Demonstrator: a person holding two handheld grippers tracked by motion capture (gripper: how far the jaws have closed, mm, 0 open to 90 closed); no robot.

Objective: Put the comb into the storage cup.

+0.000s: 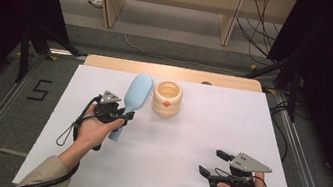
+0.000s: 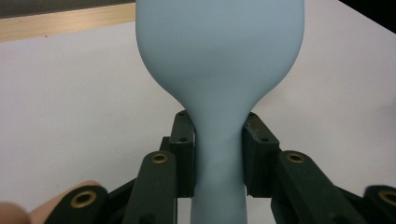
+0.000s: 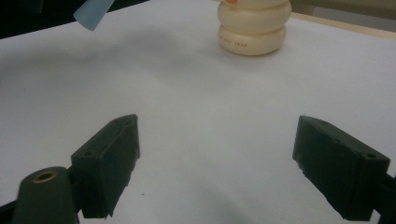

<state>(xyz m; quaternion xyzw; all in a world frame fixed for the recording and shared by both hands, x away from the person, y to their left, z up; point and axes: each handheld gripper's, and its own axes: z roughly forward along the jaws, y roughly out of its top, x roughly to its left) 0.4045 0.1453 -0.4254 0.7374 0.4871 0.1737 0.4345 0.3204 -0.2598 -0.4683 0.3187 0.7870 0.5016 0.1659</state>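
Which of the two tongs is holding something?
The left tongs, shut on the neck of the light blue plastic hairbrush; the right tongs stand open, holding nothing.

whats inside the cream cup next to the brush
From the high view the cream cup looks empty: only its pale inner wall shows through the open top. Its bottom is hidden by the rim. The blue brush stays outside it.

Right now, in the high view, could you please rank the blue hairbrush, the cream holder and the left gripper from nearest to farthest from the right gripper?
1. Cream holder: up and left of the right gripper, near the table's far edge.
2. Blue hairbrush: left of the holder; its handle end is about as near, too close to call.
3. Left gripper: farthest left, clamped on the handle.
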